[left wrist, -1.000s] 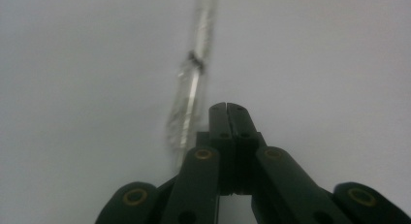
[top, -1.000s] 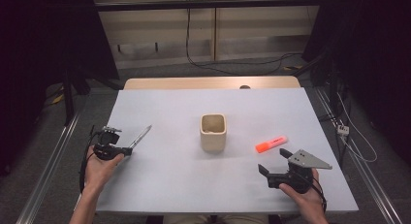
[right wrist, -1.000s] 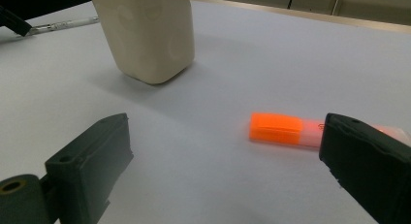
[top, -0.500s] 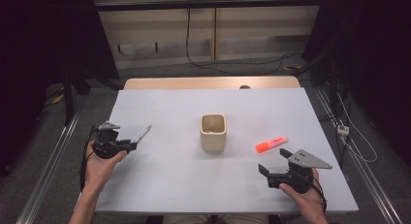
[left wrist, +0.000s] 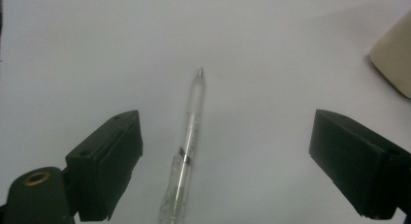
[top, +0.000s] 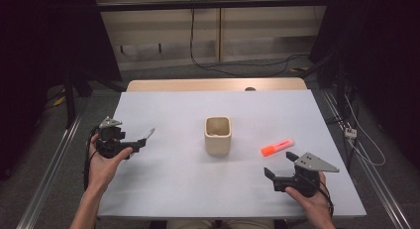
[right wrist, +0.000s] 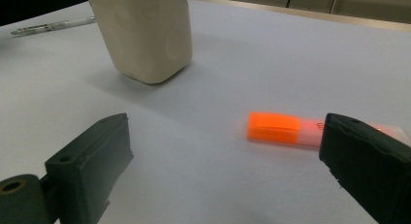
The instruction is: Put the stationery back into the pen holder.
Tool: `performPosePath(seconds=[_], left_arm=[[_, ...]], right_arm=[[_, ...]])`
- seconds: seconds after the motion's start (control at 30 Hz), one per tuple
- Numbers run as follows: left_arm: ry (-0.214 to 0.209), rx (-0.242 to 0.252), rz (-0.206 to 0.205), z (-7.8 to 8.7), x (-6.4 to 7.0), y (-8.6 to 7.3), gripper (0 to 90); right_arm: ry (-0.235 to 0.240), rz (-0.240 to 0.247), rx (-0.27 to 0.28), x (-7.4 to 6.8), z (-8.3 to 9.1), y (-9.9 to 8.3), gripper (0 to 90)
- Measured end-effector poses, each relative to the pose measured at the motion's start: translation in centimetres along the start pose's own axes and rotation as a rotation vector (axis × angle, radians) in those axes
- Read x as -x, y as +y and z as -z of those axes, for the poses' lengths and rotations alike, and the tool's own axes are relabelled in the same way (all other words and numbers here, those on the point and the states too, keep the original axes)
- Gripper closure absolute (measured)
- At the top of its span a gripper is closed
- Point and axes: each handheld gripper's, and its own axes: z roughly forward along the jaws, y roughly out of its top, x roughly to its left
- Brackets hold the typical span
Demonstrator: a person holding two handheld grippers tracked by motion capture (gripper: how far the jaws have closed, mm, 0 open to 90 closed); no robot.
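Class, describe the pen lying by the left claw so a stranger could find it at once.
Start at the square cream pot mid-table on the white table. Look far left to the open left claw. Between its jaws lies a slim clear plastic pen, unlike the stubby orange highlighter.

Both forearms reach in from below, the left hand-held gripper (top: 140, 144) and right hand-held gripper (top: 280, 165) each with jaws spread wide.

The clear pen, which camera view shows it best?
The left gripper view: the clear pen lies large between the open jaws, tip pointing away. The high view shows it small beside the left gripper; the right gripper view catches it far off.
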Motion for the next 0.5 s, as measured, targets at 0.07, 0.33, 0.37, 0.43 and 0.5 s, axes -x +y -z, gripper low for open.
performPosePath(seconds=[0.07, 0.33, 0.37, 0.43, 0.5], left_arm=[[-0.001, -0.009, -0.017, -0.1, 0.1, 0.2, 10.9], [-0.006, -0.031, -0.049, -1.0, 0.4, 1.2, 7.2], [-0.003, -0.037, -0.055, -1.2, 0.5, 1.4, 7.2], [-0.002, -0.054, -0.057, -1.4, 0.6, 1.8, 8.1], [0.0, -0.045, -0.062, -1.6, 0.7, 2.1, 8.8]], right_arm=[[0.001, 0.0, 0.0, 0.0, 0.0, 0.0, 4.3], [0.002, 0.001, -0.001, 0.0, -0.1, 0.0, 4.2], [0.002, -0.001, -0.002, 0.1, -0.1, 0.0, 4.3], [0.002, 0.001, 0.0, 0.1, -0.1, 0.0, 4.3], [0.002, 0.0, -0.001, 0.1, -0.1, 0.0, 4.3]])
